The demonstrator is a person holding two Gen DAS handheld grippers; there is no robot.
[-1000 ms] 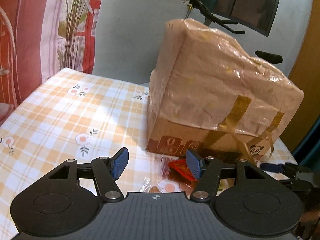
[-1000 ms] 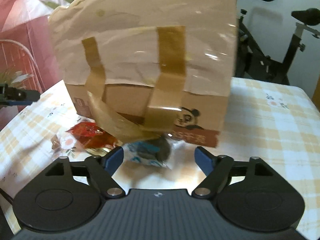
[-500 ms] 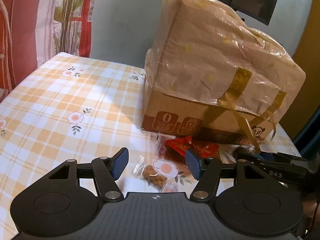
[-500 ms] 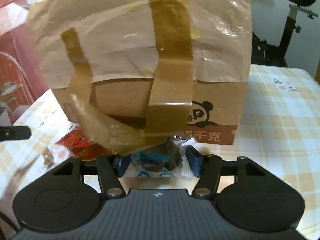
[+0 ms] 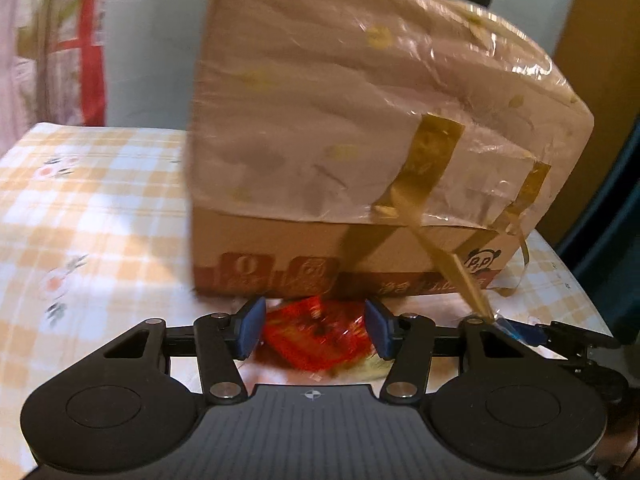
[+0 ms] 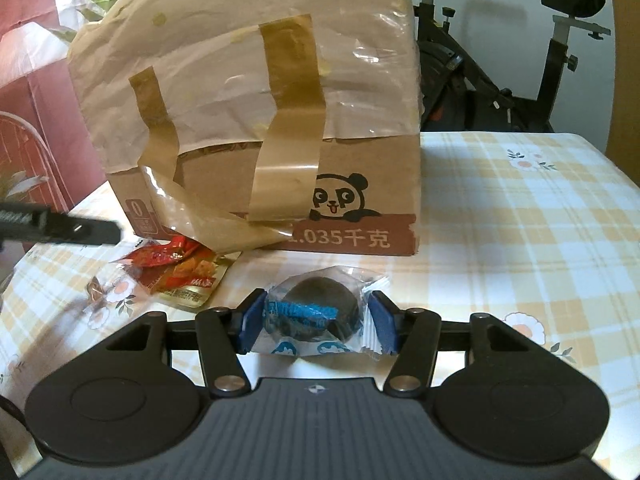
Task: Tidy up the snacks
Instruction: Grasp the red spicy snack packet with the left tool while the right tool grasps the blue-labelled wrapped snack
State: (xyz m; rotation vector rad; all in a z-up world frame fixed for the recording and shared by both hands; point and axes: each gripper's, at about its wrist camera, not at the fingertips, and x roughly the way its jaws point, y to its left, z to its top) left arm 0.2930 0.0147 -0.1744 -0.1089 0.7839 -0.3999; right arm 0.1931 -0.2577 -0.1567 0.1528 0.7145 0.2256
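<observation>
A taped cardboard box (image 5: 360,128) with a panda print stands on the checked tablecloth; it also shows in the right wrist view (image 6: 256,120). My left gripper (image 5: 314,330) is open, its blue pads either side of a red snack packet (image 5: 316,338) lying at the box's foot. My right gripper (image 6: 314,324) is shut on a wrapped dark cookie (image 6: 316,314) in a clear and blue wrapper. The red packet (image 6: 180,268) and a small clear candy (image 6: 98,288) lie to its left. The left gripper's finger shows as a black bar (image 6: 60,226) at the left edge.
The tablecloth (image 6: 520,208) stretches to the right of the box. An exercise bike (image 6: 500,60) stands behind the table. A curtain and plant (image 5: 60,40) are at the far left. The right gripper's tip (image 5: 560,336) shows at the left view's right edge.
My left gripper has moved forward and down so its pads flank the red packet. My right gripper has pulled back from the box with the cookie between its pads.
</observation>
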